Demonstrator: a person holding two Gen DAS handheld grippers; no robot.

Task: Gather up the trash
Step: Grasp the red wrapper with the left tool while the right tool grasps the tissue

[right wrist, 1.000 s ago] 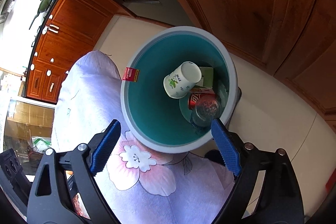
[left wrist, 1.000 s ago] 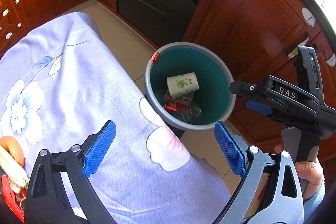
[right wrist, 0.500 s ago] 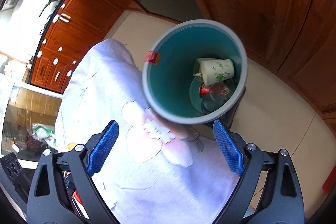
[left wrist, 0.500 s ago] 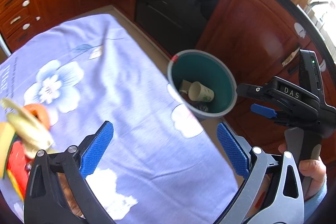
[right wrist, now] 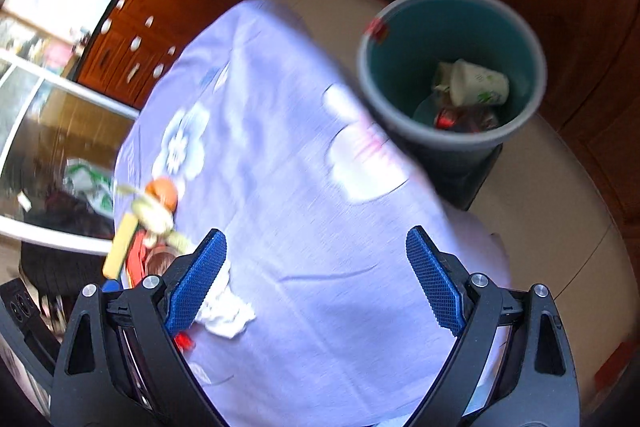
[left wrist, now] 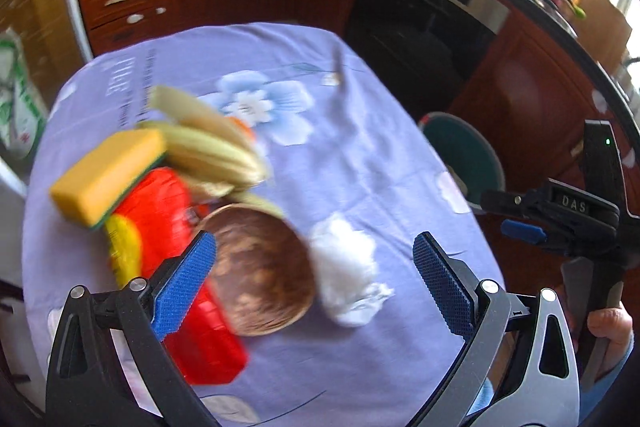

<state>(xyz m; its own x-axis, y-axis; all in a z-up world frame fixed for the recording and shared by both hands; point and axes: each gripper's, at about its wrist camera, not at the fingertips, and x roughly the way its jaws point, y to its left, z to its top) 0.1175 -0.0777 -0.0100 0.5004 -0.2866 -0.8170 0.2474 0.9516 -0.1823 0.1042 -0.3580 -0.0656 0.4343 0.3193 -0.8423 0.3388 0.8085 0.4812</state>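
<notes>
Right tongs (left wrist: 516, 215) marked "DAS", released; left tongs (left wrist: 310, 281) released, empty.

Legible marking: the letters "DAS" in pale capitals on the black body of the right gripper (left wrist: 520, 231), as seen in the left wrist view.

Dark print runs along the far left edge of the lilac tablecloth (left wrist: 360, 155) covering the worktop; motion blur leaves it unreadable.

A small red label (right wrist: 376, 28) sits on the rim of the teal bin (right wrist: 400, 39); nothing on it can be read. The paper cup (right wrist: 478, 83) inside the bin bears a green print, not legible. The red wrapper (left wrist: 160, 211) on the worktop shows a yellow patch but no readable letters.
</notes>
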